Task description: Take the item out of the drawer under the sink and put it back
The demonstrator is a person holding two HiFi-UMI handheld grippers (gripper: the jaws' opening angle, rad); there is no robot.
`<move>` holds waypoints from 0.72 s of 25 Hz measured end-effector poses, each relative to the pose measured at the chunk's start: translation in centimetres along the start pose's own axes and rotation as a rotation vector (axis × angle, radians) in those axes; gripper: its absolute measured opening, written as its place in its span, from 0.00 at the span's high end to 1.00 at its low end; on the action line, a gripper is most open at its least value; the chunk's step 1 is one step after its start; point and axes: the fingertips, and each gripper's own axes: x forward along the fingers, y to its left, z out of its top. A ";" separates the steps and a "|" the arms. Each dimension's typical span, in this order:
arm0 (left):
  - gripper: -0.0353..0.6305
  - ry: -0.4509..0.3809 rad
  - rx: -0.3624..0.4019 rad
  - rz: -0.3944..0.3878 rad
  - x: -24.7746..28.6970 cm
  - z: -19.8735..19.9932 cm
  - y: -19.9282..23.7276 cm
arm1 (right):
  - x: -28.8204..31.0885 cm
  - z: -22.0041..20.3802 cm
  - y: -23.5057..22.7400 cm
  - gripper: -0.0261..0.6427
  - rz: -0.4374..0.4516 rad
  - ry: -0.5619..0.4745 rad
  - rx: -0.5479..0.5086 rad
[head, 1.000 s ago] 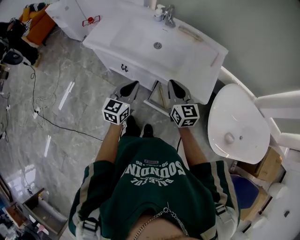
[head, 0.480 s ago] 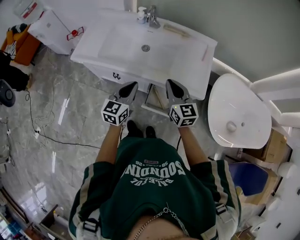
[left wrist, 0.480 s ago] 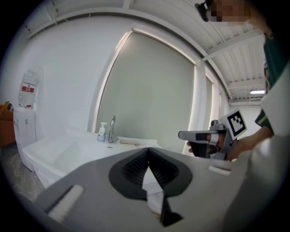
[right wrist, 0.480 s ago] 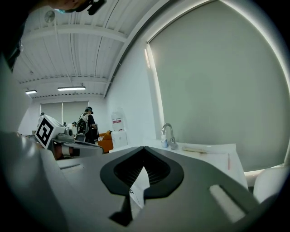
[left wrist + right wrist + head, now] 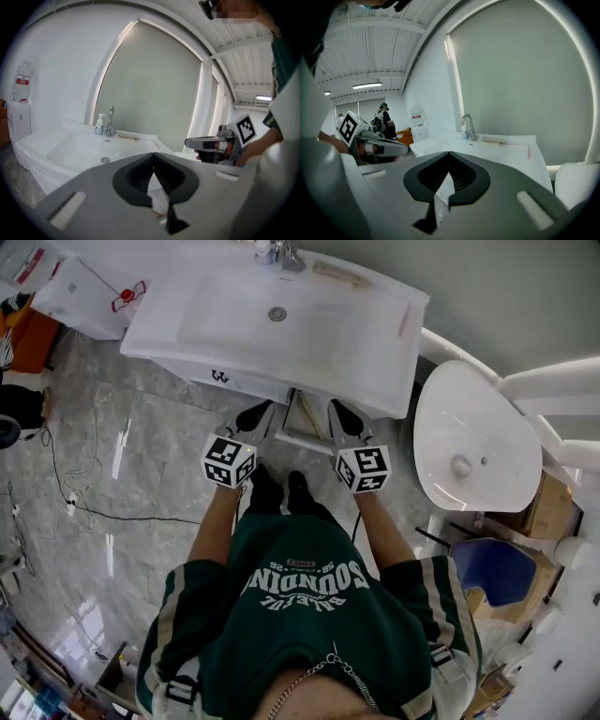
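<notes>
While the grey marble floor (image 5: pixel 141 456) fills the left of the head view, the white counter (image 5: pixel 375 352) with its sink basin spans the top. A toilet (image 5: pixel 469 446) sits at the right edge. The person, in a green shirt (image 5: pixel 300 615), stands square to the counter, probably so that both arms reach the cabinet front evenly.

Below the counter's front edge, at upper centre, a drawer (image 5: pixel 305 423) looks pulled partly out. What lies in it is too small to make out, so the item is most likely inside it, not yet taken.

The left hand-held gripper (image 5: pixel 255 413) and the right hand-held gripper (image 5: pixel 339 413) point forward on either side of the drawer, just short of it. Each has its jaws pressed together with nothing between them. That suits an approach, since there is nothing to carry yet. At the top edge stand the faucet (image 5: pixel 281 251) and a small soap bottle (image 5: pixel 99 124).
</notes>
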 end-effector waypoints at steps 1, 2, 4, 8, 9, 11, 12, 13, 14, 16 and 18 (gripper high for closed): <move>0.87 0.008 -0.004 -0.003 0.2 -0.5 0.0 | 0.0 -0.6 -0.1 0.96 -0.004 0.011 0.000; 0.87 0.017 -0.009 -0.005 0.3 -0.9 -0.1 | 0.0 -1.2 -0.2 0.96 -0.006 0.023 0.001; 0.87 0.033 -0.018 -0.009 0.5 -1.8 -0.1 | 0.1 -2.4 -0.2 0.96 -0.003 0.046 0.002; 0.87 0.048 -0.035 -0.008 0.6 -3.0 -0.1 | 0.4 -4.6 0.0 0.96 0.017 0.097 -0.005; 0.87 0.052 -0.040 -0.007 0.6 -3.4 -0.1 | 0.5 -5.3 0.0 0.96 0.022 0.114 -0.009; 0.87 0.059 -0.048 -0.002 0.6 -4.0 0.0 | 0.9 -6.9 0.0 0.96 0.032 0.156 -0.015; 0.87 0.062 -0.051 0.001 0.6 -4.2 0.2 | 1.1 -7.8 0.0 0.96 0.038 0.179 -0.018; 0.87 0.064 -0.054 0.005 0.6 -4.4 0.4 | 1.4 -8.7 0.1 0.96 0.045 0.204 -0.022; 0.87 0.064 -0.057 0.010 0.5 -4.5 0.5 | 1.7 -9.6 0.3 0.96 0.054 0.230 -0.027; 0.87 0.061 -0.065 0.022 0.4 -4.8 0.9 | 2.2 -11.5 0.6 0.92 0.076 0.279 -0.033; 0.87 0.056 -0.074 0.037 0.1 -5.1 1.2 | 2.8 -13.3 0.8 0.86 0.092 0.323 -0.042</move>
